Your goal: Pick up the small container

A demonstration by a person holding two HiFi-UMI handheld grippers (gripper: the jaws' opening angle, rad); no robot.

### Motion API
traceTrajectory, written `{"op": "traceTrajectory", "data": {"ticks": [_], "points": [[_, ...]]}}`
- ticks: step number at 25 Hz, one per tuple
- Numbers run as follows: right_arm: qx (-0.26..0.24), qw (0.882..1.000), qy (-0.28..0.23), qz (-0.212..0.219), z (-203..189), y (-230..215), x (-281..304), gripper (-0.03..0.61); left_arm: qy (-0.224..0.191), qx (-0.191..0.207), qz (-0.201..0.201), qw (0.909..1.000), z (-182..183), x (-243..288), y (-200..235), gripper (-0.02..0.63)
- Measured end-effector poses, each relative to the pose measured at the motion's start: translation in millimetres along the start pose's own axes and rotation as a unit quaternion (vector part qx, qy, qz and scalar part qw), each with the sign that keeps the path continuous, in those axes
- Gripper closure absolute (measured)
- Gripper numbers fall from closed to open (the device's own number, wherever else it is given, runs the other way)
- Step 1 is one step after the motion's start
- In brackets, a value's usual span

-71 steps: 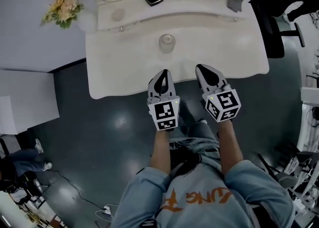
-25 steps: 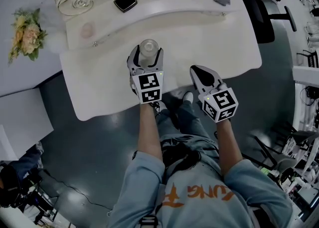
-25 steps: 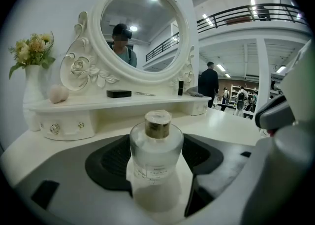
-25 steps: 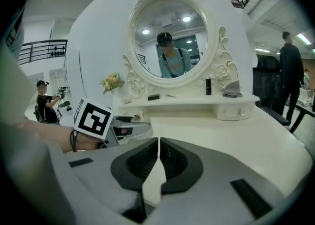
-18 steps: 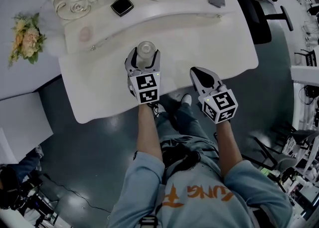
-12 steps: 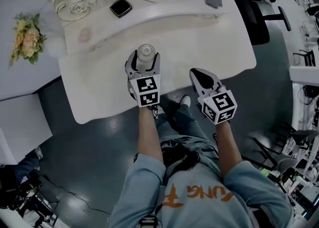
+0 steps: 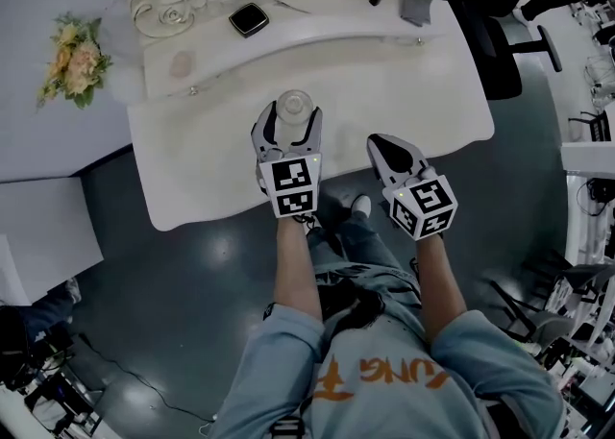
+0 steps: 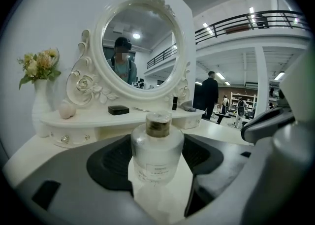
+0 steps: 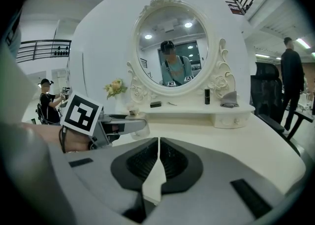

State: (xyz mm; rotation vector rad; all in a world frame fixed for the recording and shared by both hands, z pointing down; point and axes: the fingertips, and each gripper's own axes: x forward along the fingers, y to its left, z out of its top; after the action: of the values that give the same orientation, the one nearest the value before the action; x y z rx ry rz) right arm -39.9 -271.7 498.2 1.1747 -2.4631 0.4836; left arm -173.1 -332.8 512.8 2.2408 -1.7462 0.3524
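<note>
Hanging over the front edge of the white curved bench (image 7: 423, 91), the right hand-held gripper (image 7: 387, 149) has its jaws pressed together with nothing between them; it takes no part here. Just ahead and to its left, the left hand-held gripper (image 7: 292, 118) reaches over the bench top, and the small frosted-glass container with a brown cap (image 8: 157, 147) stands upright between its jaws. The black pads appear to meet the container's sides, so I judge the jaws clamped on it. Whether its base has left the bench I cannot tell.

The step in hand looks like the grasp itself, with the lift about to follow. That move calls for a straight, level rise, since smooth round glass could slip or tip in the pads.

Farther back, on the raised shelf, lie a black square case (image 7: 248, 18) and a grey folded cloth (image 7: 416, 5). Behind them stands the oval white-framed mirror (image 8: 138, 51).
</note>
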Motion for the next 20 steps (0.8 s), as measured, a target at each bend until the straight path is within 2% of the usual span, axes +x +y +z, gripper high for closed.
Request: {"op": "traceTrajectory", "data": {"ticks": [11,20], "points": [[-0.002,0.998,-0.062,-0.004,43.3,6.9,-12.6,0.549,-0.052,0.024,-0.004,0.9983,55.5,-34.9,-13.2,0.295],[0.011,0.990,-0.135,-0.038,96.1,-4.6,-28.8,0.548,-0.103,0.052,-0.018,0.9931,109.1,-61.8,-24.4,0.295]]}}
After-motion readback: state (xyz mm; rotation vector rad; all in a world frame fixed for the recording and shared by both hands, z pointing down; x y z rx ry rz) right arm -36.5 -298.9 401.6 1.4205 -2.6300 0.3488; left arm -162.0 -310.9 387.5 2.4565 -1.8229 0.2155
